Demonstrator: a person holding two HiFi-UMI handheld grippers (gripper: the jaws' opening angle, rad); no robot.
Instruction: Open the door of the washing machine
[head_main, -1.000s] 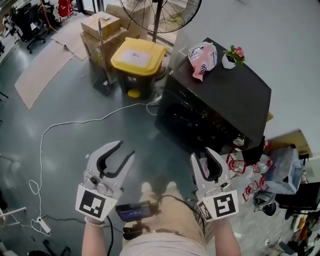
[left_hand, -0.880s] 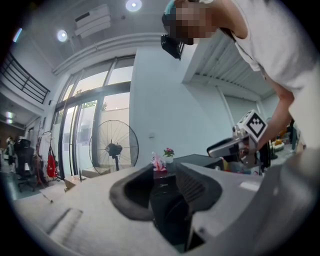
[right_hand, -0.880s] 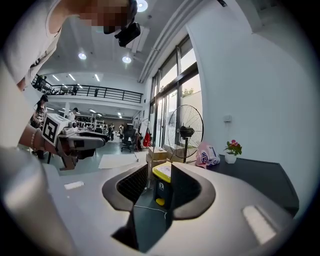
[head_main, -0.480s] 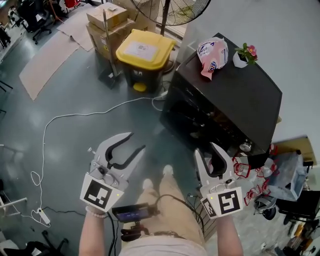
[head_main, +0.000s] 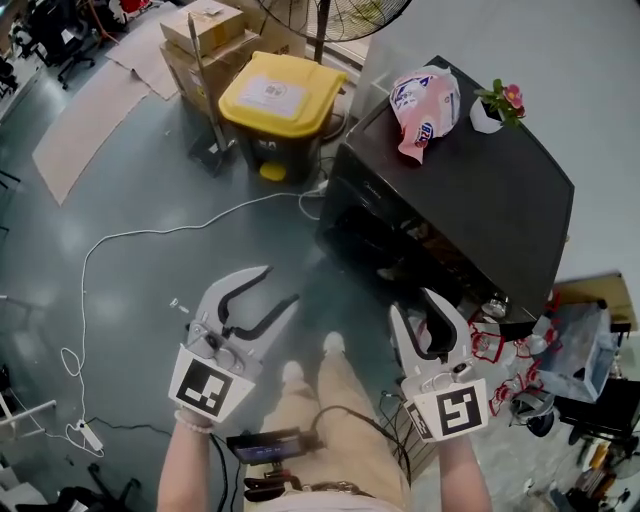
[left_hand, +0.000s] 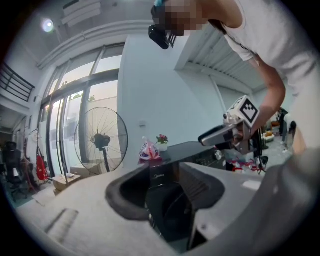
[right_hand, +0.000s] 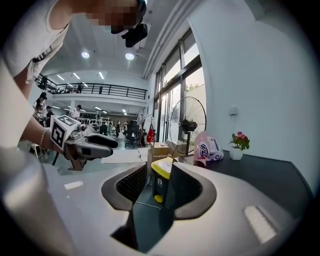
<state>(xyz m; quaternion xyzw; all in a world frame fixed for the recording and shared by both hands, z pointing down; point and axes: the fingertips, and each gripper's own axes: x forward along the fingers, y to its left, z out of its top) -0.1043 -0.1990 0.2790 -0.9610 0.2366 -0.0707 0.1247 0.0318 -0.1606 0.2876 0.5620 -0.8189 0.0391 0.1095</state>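
Black washing machine (head_main: 480, 190): stands ahead of both pairs of jaws and off to their right, apart from them; in the left gripper view its front (left_hand: 165, 200) shows straight through the gap between the jaws.
Door (head_main: 370, 235): dark panel on the machine's front, facing the jaws; it lies flat against the front, not opened, and no jaw touches it.
Left gripper (head_main: 280, 283): jaws spread wide and have just been opening; nothing sits between them, only the machine beyond.
Right gripper (head_main: 415, 305): jaws apart, having opened a little; nothing is between the pads, and the tips are near the machine's lower front without touching it.
Yellow-lidded bin (head_main: 275, 95): well ahead of the jaws, just left of the machine; in the right gripper view it appears in the gap between the jaws (right_hand: 161, 180), far beyond them.
Pink and white bag (head_main: 425, 100): lies on the machine's top, beyond the right jaws.
Flower pot (head_main: 495, 105): on the same top, just right of the bag.
White cable (head_main: 150, 235): winds over the grey floor ahead and to the left of the left jaws.
Standing fan (head_main: 330, 15): behind the bin, far ahead of both jaws.
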